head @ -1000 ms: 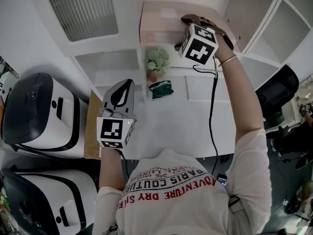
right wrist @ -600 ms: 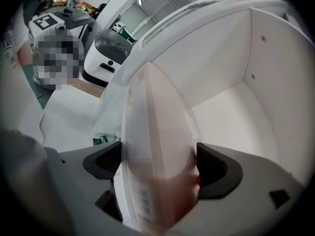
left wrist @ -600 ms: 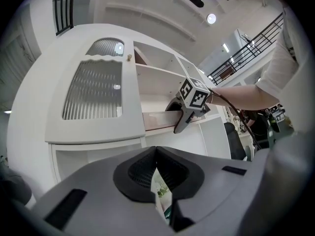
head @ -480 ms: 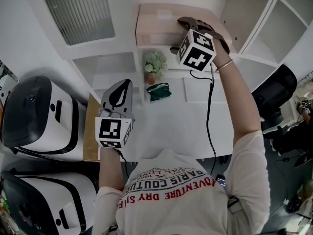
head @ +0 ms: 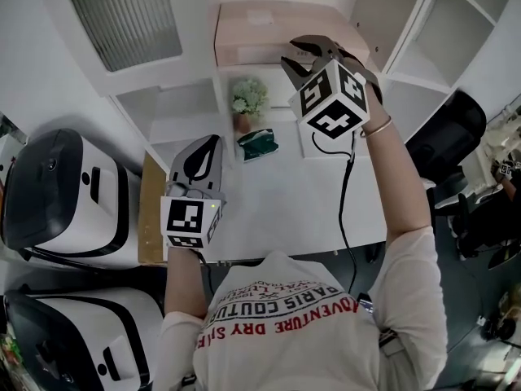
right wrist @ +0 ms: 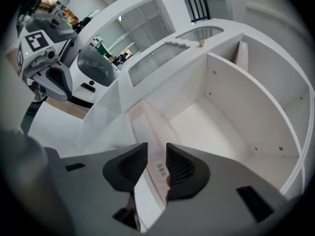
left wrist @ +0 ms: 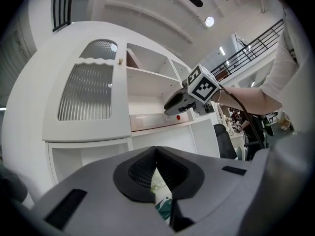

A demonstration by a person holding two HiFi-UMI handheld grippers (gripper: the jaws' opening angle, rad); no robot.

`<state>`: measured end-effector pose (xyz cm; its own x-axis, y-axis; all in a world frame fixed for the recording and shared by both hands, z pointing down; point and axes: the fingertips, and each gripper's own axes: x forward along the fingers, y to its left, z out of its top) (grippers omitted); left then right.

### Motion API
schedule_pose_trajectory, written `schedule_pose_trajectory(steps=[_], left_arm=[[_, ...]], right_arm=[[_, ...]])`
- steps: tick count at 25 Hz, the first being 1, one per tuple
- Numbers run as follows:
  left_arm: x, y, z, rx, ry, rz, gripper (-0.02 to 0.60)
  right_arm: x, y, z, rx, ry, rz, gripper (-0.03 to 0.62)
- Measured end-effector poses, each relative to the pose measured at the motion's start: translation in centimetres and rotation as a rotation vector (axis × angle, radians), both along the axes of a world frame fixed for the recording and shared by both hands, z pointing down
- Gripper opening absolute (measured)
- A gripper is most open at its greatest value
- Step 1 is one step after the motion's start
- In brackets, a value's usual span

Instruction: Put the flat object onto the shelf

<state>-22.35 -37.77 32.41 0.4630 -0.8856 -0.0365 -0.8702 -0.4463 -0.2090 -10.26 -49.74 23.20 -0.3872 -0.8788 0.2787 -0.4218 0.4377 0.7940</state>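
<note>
Cardboard, pale pink and thin: the flat box [head: 269,27] lies on the shelf [right wrist: 211,122], toward its left side. It looks light, stiff and fairly smooth, so it is best pinched gently across a free edge. The right gripper [head: 299,53] hangs just in front of the shelf. Its jaws have just been closing to a narrow gap with nothing between them. The left gripper [head: 212,139], well below the shelf, is closed and empty.

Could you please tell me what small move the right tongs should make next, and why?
Probably lower the right tongs down toward the table: the flat pink box already lies on the shelf, and the jaws, having just been closing, stand slightly apart with nothing gripped between them.
</note>
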Motion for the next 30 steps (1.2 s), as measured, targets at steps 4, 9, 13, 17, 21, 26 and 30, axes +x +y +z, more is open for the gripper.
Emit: schedule_pose_trajectory(steps=[4, 9, 13, 17, 21, 26, 30], left_arm=[[0.2, 1.4, 0.4, -0.017, -0.003, 0.021, 0.014], [0.5, 3.0, 0.6, -0.024, 0.003, 0.039, 0.014], [0.8, 3.7, 0.7, -0.024, -0.012, 0.048, 0.014], [0.7, 4.0, 0.4, -0.011, -0.021, 0.045, 0.014], [0.5, 4.1, 0.1, -0.003, -0.021, 0.036, 0.014], [0.3, 3.5, 0.5, -0.008, -0.022, 0.016, 0.014], [0.3, 3.0, 0.6, -0.007, -0.019, 0.002, 0.014]], right_arm=[[1.0, 2.0, -0.2, 0.058, -0.105, 0.071, 0.044], [2.0, 5.7, 0.7, 0.064, -0.311, 0.078, 0.028], [3.1, 8.3, 2.4, 0.059, -0.437, 0.081, 0.028], [4.5, 10.3, 4.5, 0.034, -0.589, 0.092, 0.028], [6.7, 11.8, 7.3, 0.014, -0.714, 0.123, 0.028], [8.8, 12.9, 9.7, 0.016, -0.809, 0.152, 0.028], [9.6, 13.1, 10.6, -0.003, -0.815, 0.144, 0.028]])
